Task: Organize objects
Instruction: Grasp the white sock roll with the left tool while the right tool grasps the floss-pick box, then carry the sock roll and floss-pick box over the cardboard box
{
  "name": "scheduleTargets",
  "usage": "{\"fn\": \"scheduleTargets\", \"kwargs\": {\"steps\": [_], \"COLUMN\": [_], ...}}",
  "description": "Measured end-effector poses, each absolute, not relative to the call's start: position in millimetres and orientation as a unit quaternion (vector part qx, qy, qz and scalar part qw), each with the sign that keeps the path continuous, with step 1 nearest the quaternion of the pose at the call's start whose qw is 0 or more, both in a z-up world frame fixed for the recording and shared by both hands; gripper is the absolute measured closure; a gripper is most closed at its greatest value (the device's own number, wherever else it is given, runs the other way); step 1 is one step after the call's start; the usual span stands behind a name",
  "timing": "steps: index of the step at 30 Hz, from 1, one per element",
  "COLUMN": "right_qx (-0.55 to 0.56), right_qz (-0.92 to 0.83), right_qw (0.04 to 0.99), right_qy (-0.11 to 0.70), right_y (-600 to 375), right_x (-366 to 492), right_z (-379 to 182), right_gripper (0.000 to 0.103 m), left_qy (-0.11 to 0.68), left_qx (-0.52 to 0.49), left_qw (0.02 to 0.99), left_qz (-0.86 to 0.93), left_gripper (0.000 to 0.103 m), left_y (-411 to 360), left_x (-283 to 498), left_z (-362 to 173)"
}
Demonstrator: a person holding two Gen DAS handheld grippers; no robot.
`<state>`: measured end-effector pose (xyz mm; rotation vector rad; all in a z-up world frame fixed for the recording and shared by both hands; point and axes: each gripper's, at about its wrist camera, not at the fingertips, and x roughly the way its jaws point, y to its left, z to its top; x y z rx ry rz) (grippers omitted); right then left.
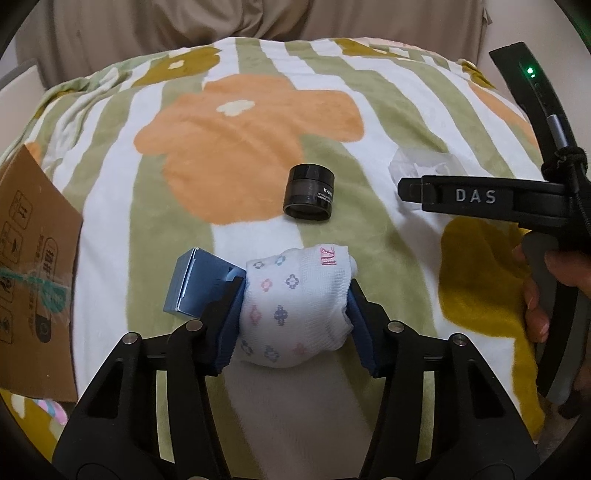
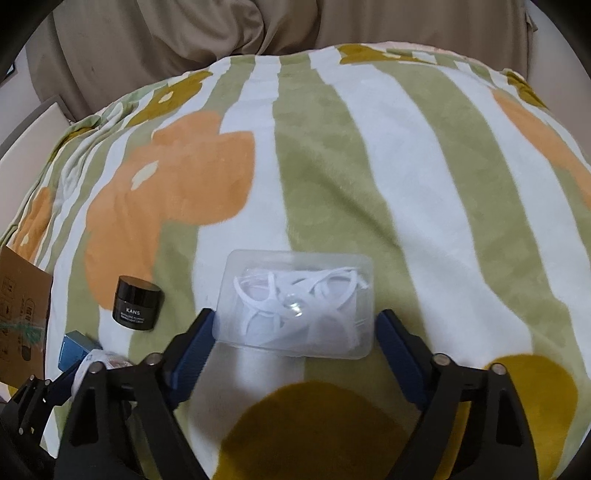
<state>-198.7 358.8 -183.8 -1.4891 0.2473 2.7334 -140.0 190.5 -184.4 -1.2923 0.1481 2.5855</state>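
With our left gripper (image 1: 295, 310) pinching the rolled sock (image 1: 295, 306) on the blanket (image 1: 229, 147) beside the blue box (image 1: 195, 284), our right gripper (image 2: 295, 332) stood spread around the clear floss case (image 2: 295, 302), probably needing to close next.

A rolled white sock (image 1: 295, 306), blue box (image 1: 195, 286) beside it, upright black jar (image 1: 309, 193) and clear floss-pick case (image 2: 295, 302) lie on the blanket

Striped floral blanket (image 1: 332, 122) on the bed, beige bedding (image 2: 184, 33) behind, cardboard box (image 1: 33, 266) at left edge.
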Motion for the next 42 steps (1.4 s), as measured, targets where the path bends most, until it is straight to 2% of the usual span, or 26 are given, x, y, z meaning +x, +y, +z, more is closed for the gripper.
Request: {"fn": "scheduleTargets", "kwargs": {"steps": [21, 42], "right_qx": [-0.464, -0.414], "right_qz": [0.882, 0.907], "right_qw": [0.001, 0.003], "right_qy": [0.085, 0.077], "right_y": [352.8, 339.9], "right_x": [-176.9, -131.0], "right_z": [-160.0, -89.3], "right_gripper": [0.025, 0.025], "left_qy": [0.023, -0.003], "left_qx": [-0.440, -0.386], "left_qw": [0.135, 0.148], "left_qz": [0.887, 0.910], "left_gripper": [0.059, 0.059], "left_y": [181.9, 164.5], "left_x": [-124.3, -93.6], "left_z": [-158.3, -92.3]}}
